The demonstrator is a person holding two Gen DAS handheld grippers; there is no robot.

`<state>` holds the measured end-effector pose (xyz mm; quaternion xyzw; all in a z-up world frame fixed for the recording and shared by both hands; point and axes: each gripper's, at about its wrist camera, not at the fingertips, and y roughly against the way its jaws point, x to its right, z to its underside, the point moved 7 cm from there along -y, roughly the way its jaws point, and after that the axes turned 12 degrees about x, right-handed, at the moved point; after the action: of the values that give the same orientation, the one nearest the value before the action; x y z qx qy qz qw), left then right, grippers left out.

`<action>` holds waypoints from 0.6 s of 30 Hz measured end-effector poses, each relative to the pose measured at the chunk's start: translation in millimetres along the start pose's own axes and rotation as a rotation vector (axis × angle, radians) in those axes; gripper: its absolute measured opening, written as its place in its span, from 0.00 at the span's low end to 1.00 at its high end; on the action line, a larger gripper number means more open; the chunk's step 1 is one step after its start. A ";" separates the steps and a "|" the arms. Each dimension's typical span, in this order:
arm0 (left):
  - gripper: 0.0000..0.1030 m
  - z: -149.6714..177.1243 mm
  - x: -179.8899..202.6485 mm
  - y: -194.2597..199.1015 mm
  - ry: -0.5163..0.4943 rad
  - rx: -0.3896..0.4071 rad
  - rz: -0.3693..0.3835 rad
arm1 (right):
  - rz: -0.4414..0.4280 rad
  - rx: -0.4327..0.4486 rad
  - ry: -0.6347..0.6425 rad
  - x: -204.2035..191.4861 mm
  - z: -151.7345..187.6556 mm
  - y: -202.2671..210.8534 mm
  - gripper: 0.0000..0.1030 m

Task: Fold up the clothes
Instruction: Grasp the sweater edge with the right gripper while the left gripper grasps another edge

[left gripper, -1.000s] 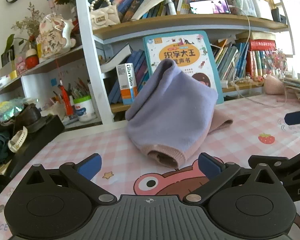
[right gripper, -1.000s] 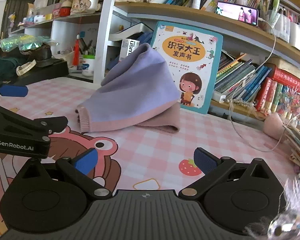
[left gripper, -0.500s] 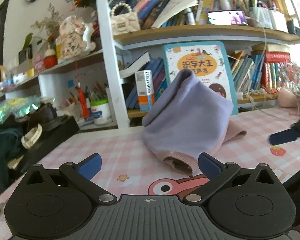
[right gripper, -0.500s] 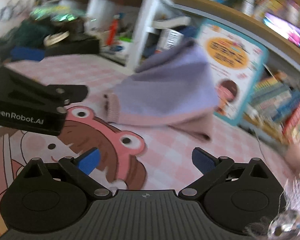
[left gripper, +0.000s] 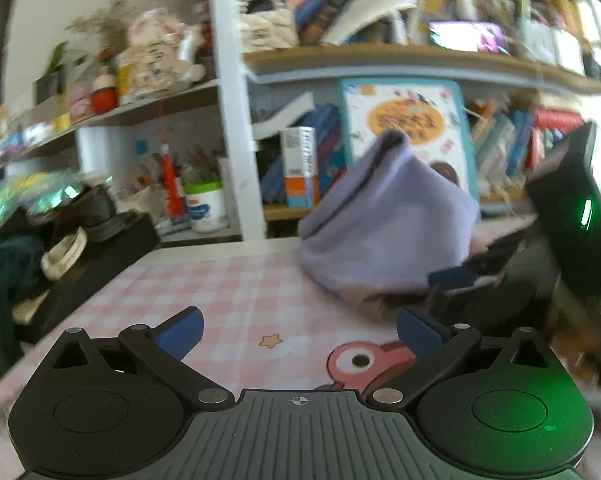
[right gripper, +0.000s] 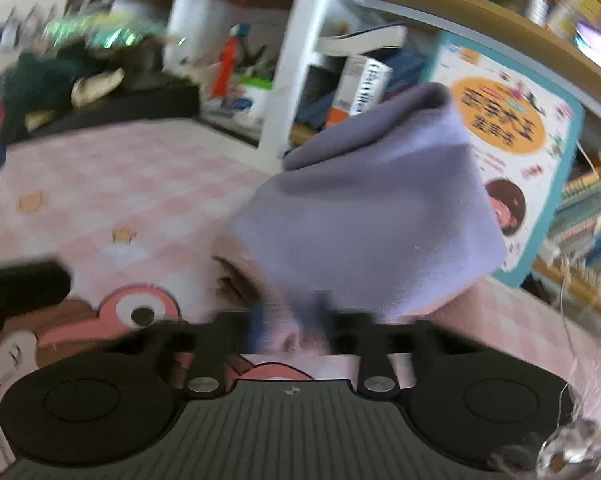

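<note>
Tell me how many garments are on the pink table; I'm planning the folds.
1: a lilac sweater with pink trim, heaped against the picture book. The right tongs are closing on its hem. Others may lie outside both views.

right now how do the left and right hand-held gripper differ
The left hand-held gripper is wide open; the right hand-held gripper has its fingers closed on the pink hem of the purple garment. The left one is short of the garment with nothing between its fingers; the right one touches it. Both have blue pads.
</note>
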<state>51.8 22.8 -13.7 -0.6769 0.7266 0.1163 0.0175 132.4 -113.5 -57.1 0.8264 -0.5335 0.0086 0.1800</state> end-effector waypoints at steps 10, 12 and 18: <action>0.72 -15.5 60.9 -20.7 -0.437 0.073 0.196 | 0.139 0.182 0.093 46.7 -33.0 102.1 0.04; 0.68 -13.6 74.2 -33.1 -0.491 0.078 0.213 | 0.156 0.187 0.101 55.5 -34.6 120.5 0.04; 0.26 -7.0 105.9 -69.2 -0.589 0.105 0.206 | 0.196 0.175 0.071 76.8 -28.1 154.2 0.04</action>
<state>112.3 -86.2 -36.3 -0.5351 0.7601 0.2707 0.2502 34.0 -228.8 29.4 0.7819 -0.6023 0.1020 0.1244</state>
